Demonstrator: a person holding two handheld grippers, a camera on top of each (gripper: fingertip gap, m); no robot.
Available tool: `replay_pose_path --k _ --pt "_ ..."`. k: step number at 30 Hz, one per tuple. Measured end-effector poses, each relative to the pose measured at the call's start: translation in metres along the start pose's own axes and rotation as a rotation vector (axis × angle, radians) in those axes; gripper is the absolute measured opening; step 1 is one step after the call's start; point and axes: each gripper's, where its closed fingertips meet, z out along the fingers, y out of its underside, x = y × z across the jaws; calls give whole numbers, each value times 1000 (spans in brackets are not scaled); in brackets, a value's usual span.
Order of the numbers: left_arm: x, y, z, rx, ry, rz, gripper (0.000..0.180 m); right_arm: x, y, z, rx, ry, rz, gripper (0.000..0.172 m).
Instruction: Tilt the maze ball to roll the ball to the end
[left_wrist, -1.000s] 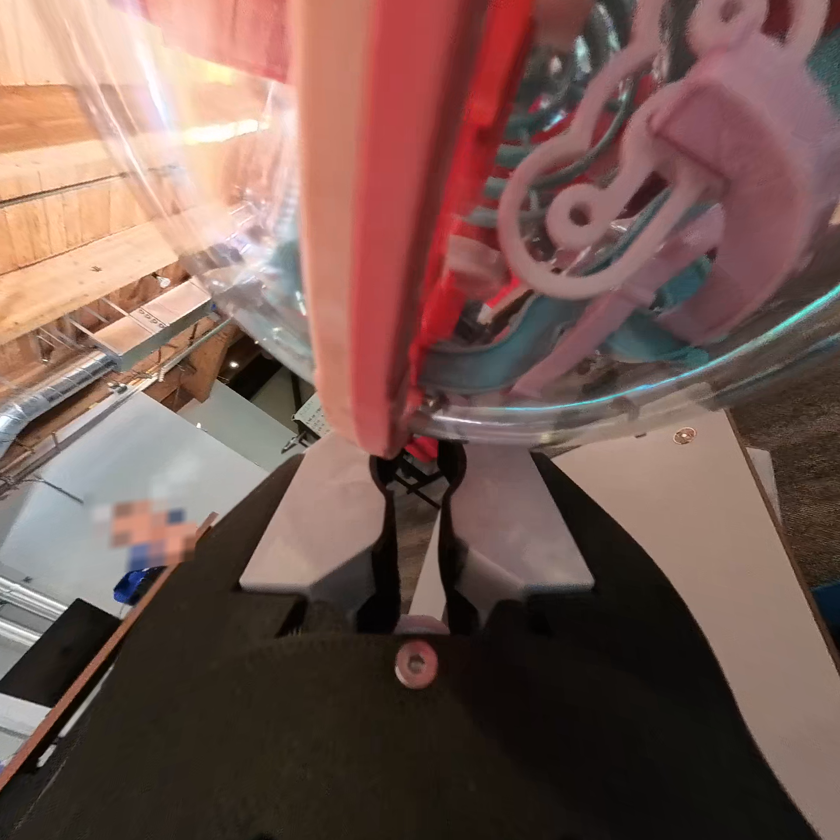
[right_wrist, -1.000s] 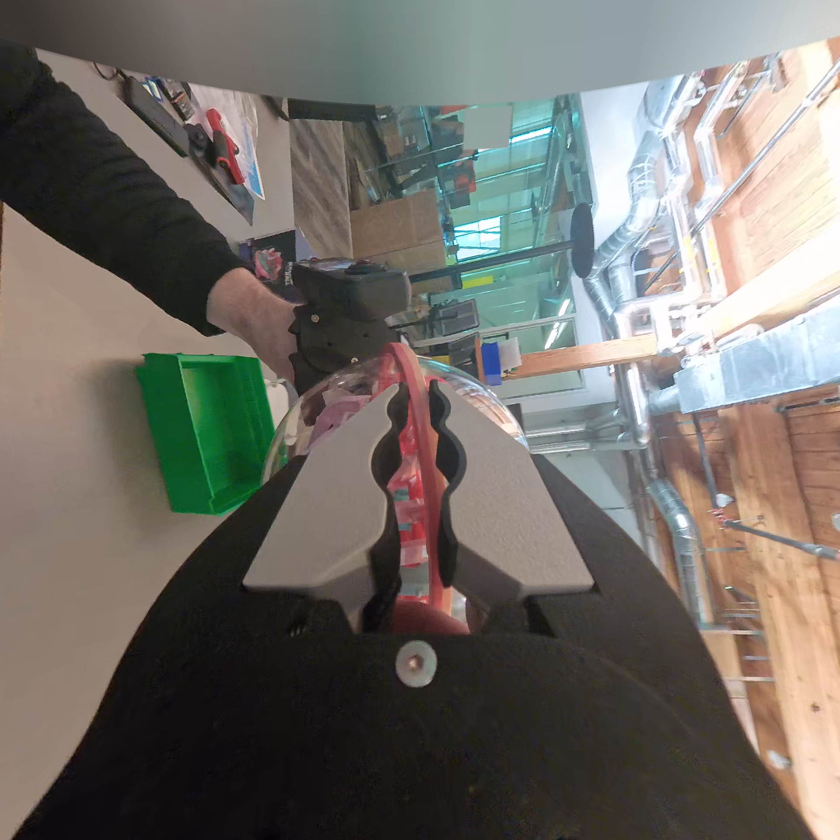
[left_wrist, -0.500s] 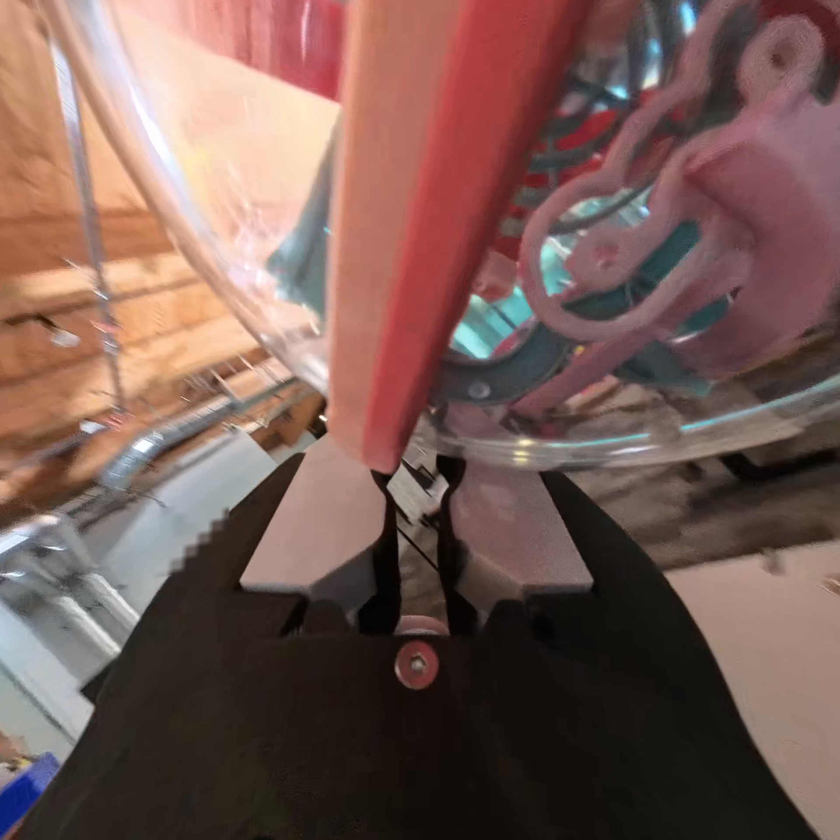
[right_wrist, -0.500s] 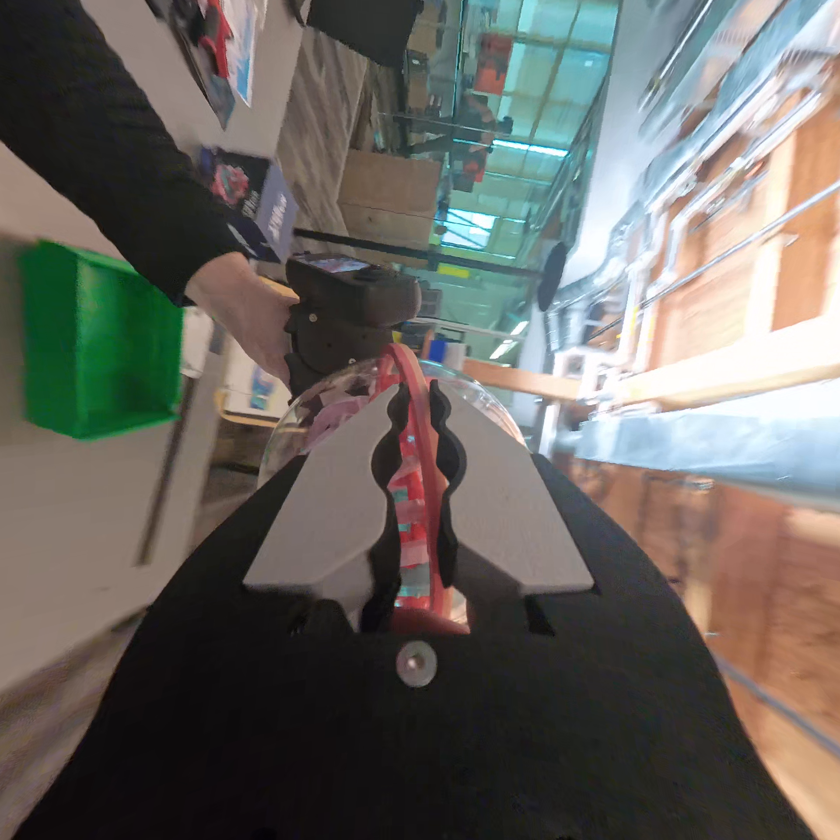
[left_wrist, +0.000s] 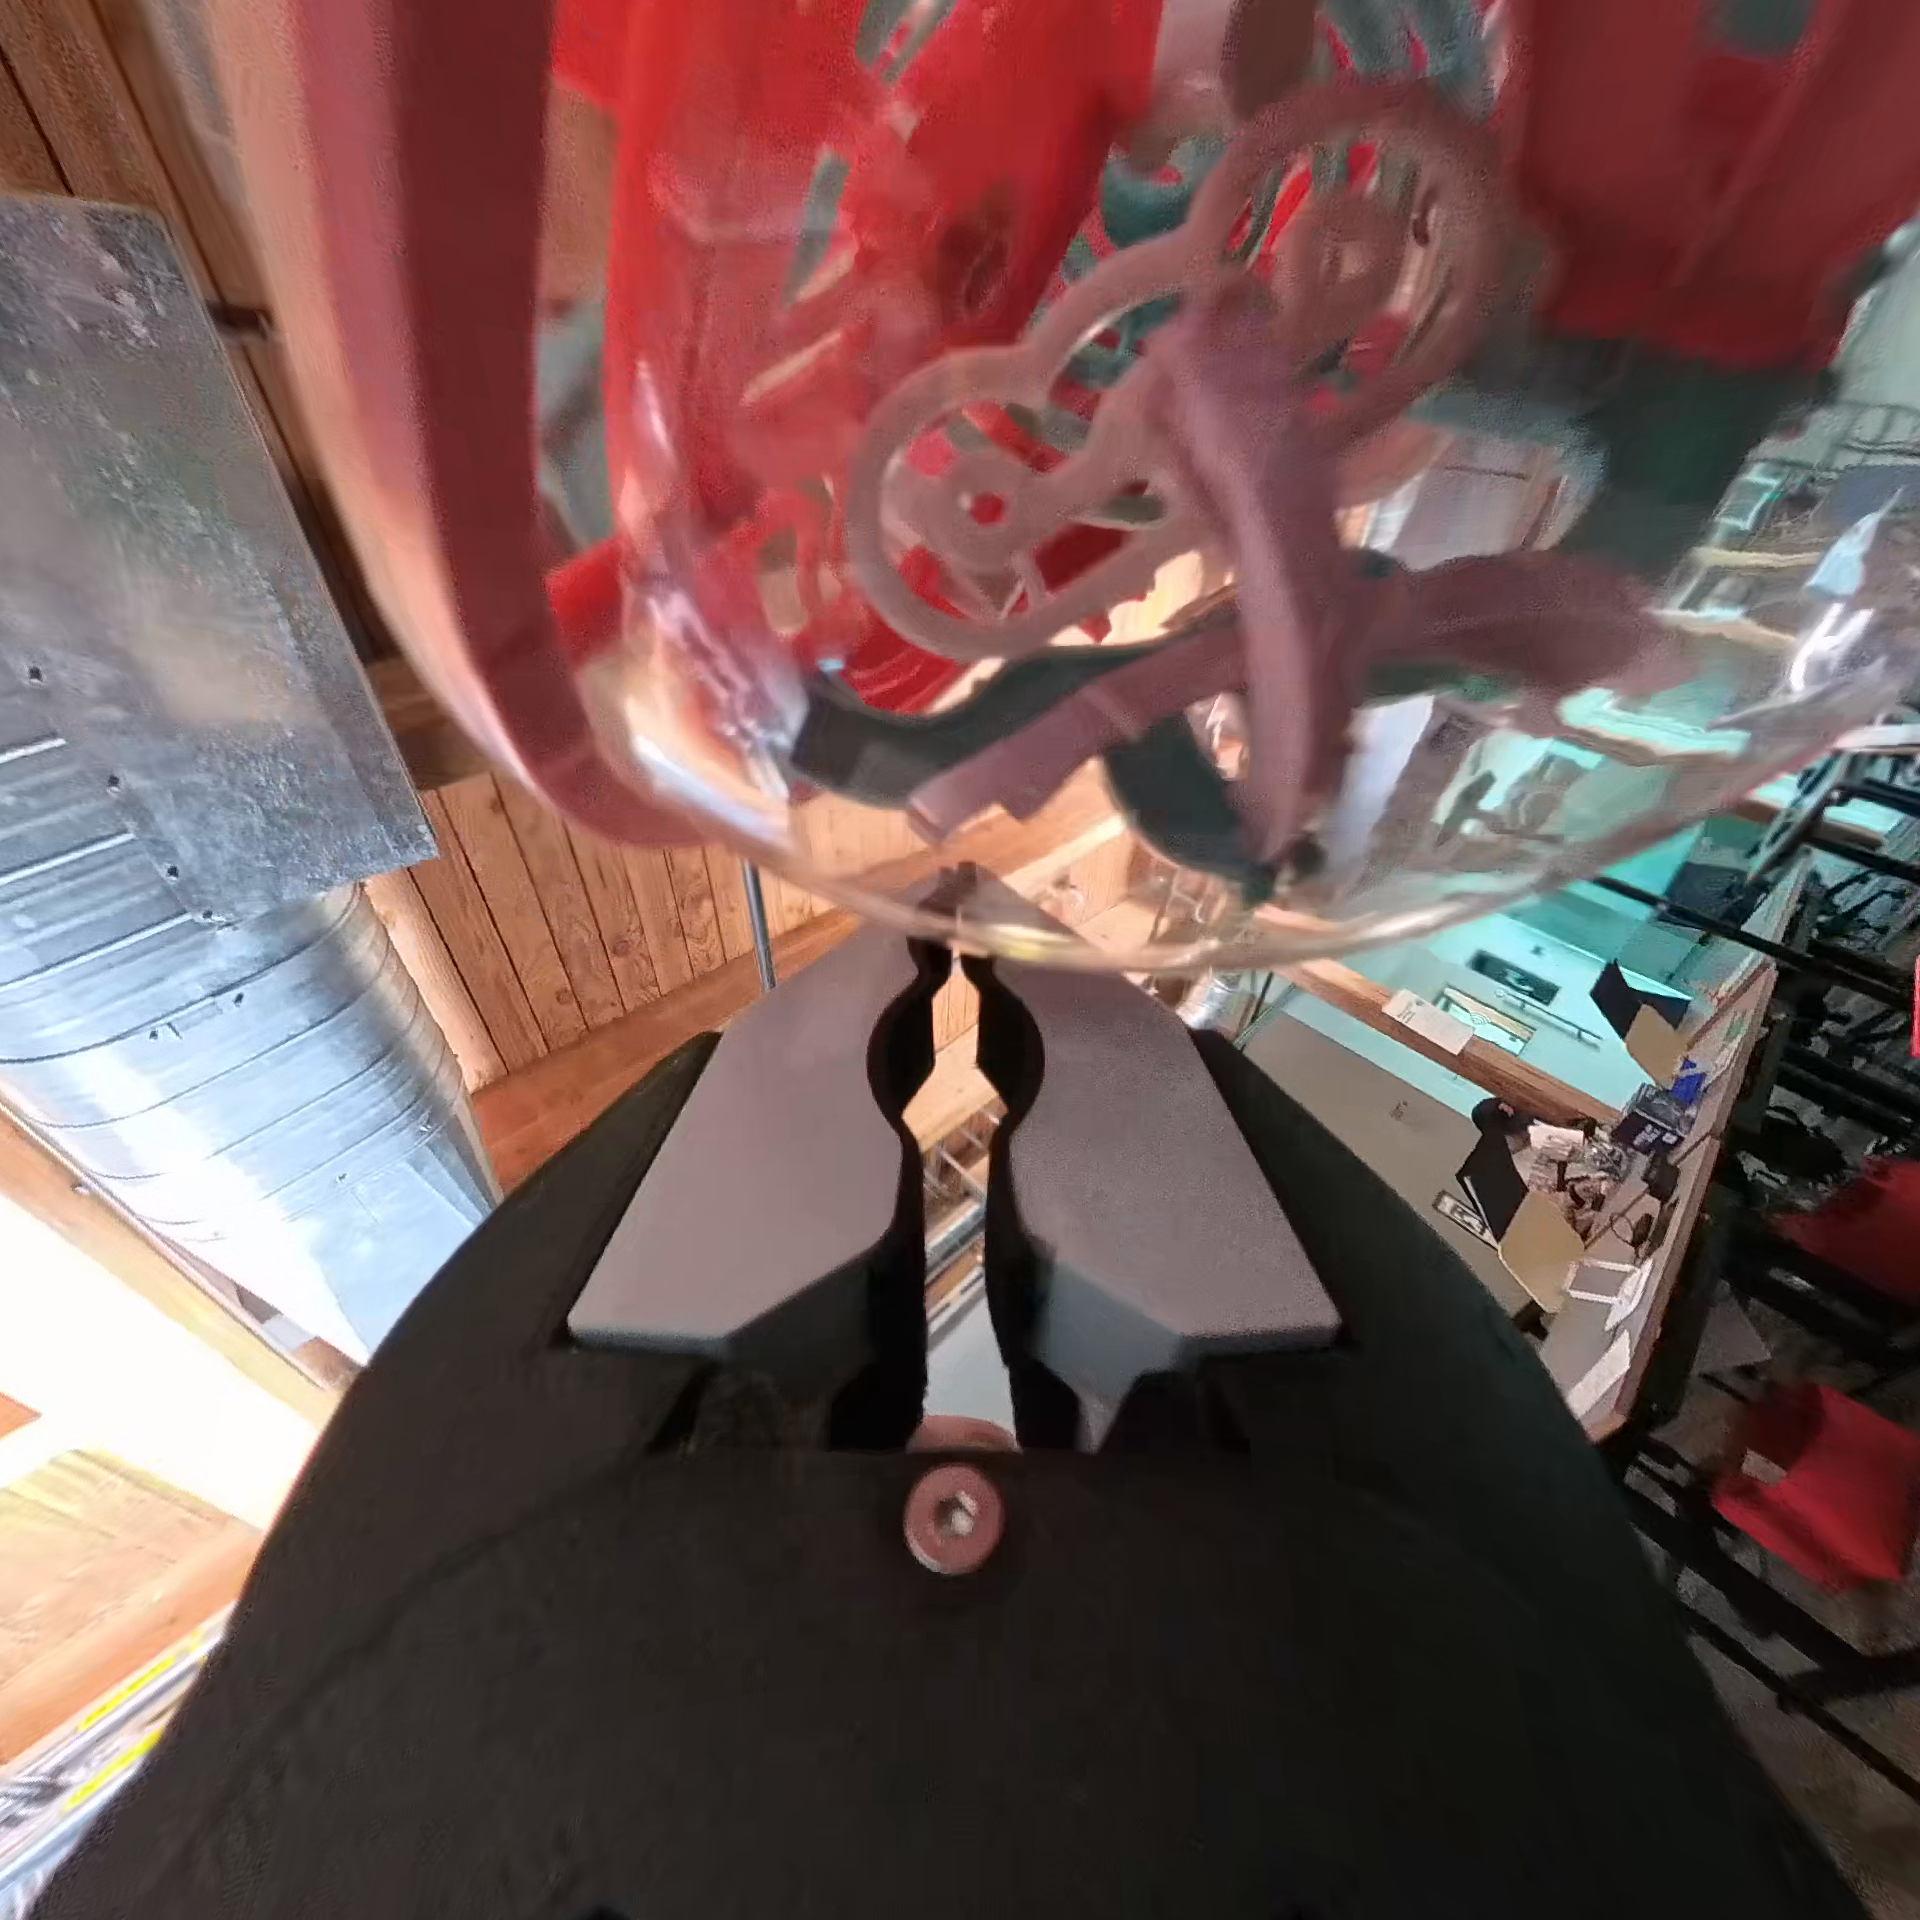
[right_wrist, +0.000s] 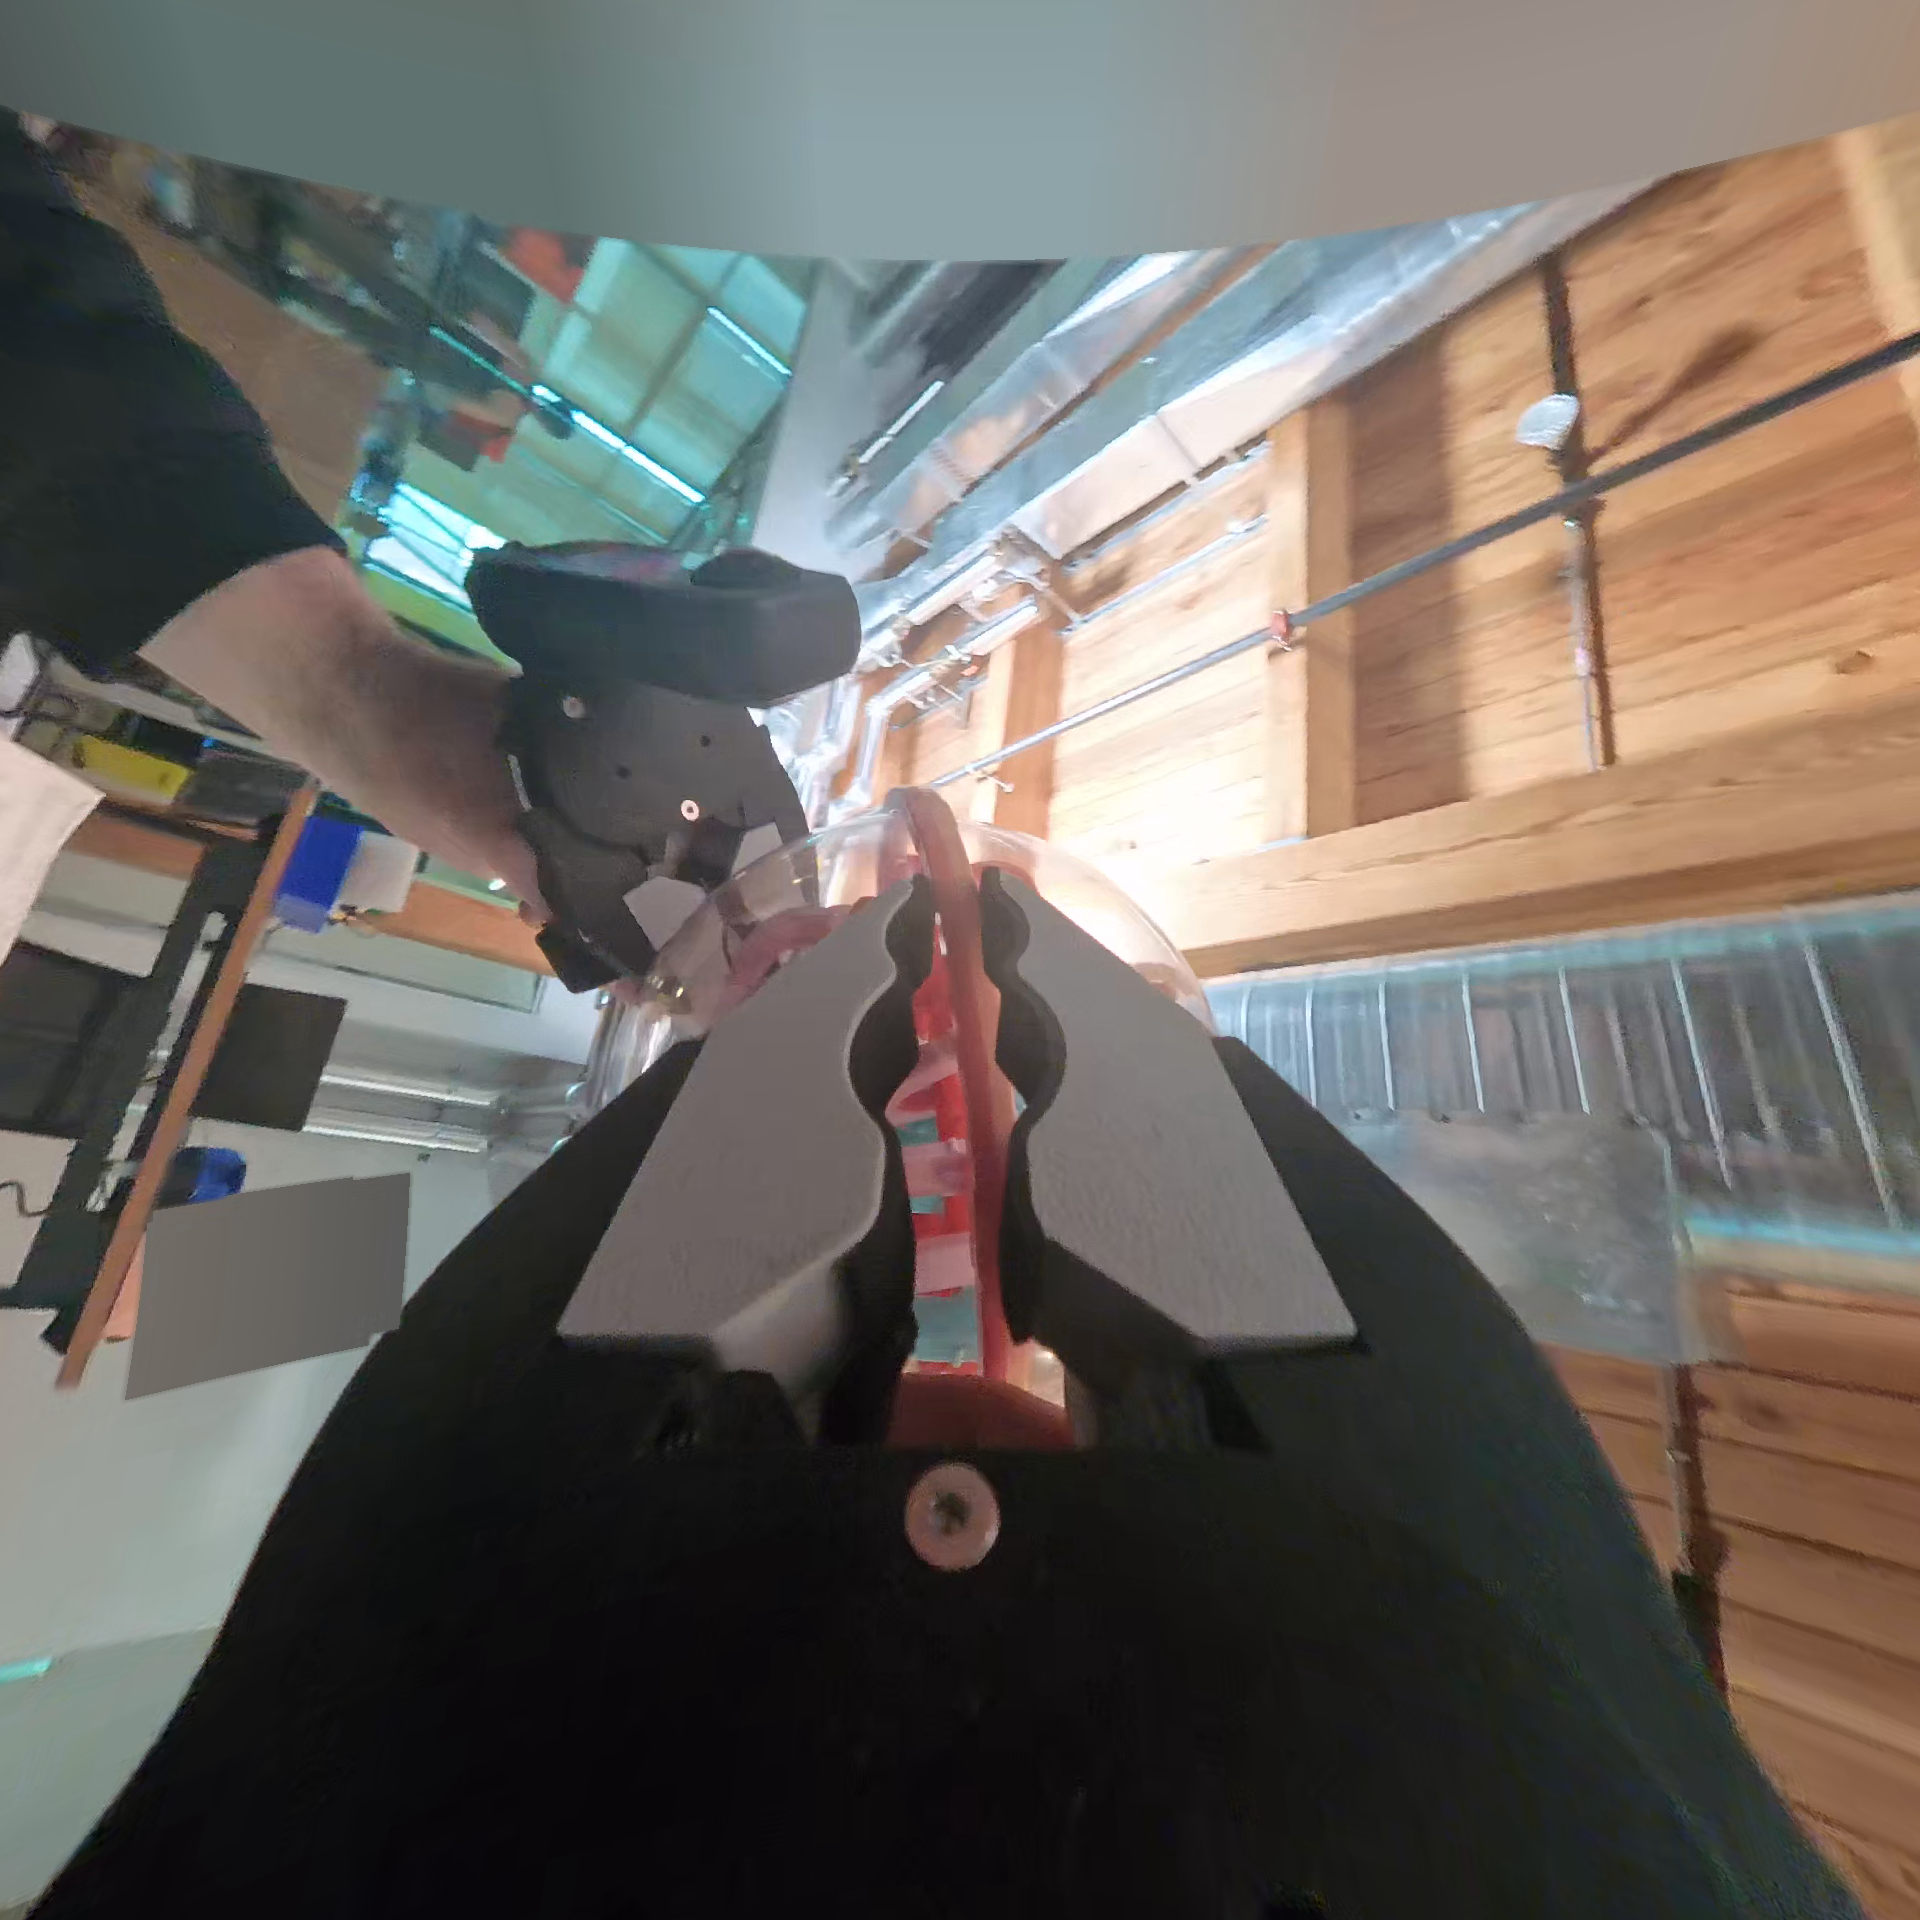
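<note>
Clear plastic fills my left wrist view: the maze ball (left_wrist: 1195, 499), its red, teal and pink tracks blurred, hangs just past my left gripper (left_wrist: 956, 951). That gripper's fingertips are drawn nearly together with only a sliver between them, their very ends lost behind the sphere's lower edge, and I cannot tell whether they pinch anything. My right gripper (right_wrist: 951, 894) is clamped on the red ring (right_wrist: 971, 1039) running round the sphere, both dark pads against it. A hand (right_wrist: 364, 727) in a dark sleeve steers the far gripper against the shell. Wooden ceiling planks (right_wrist: 1714, 520) and a silver duct (left_wrist: 156, 935) sit behind.
</note>
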Motion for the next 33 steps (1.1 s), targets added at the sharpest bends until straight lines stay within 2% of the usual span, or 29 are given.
replay_pose_path --k 6,10,14,17,21,26,30,31,33 --pt "5 -29 -7 28 1 -29 0 25 -11 -26 46 204 119 6" --pt "21 -36 -6 65 36 -121 0 37 -11 -45 112 339 286 7" --pt "36 -21 -5 58 89 -306 0 30 8 -56 125 429 464 6" --pt "49 -6 -4 93 150 -474 0 19 15 -62 197 465 636 6" --pt "58 7 -6 127 162 -601 0 5 27 -68 227 516 761 6" --pt "63 9 -14 180 210 -721 0 0 45 -86 315 617 956 6" --pt "72 2 -24 276 352 -910 0 -6 59 -100 376 684 1093 6" --pt "73 1 -26 302 376 -958 12 -9 62 -101 388 688 1131 6" --pt "78 1 -31 318 396 -992 14 -21 64 -99 397 687 1180 5"
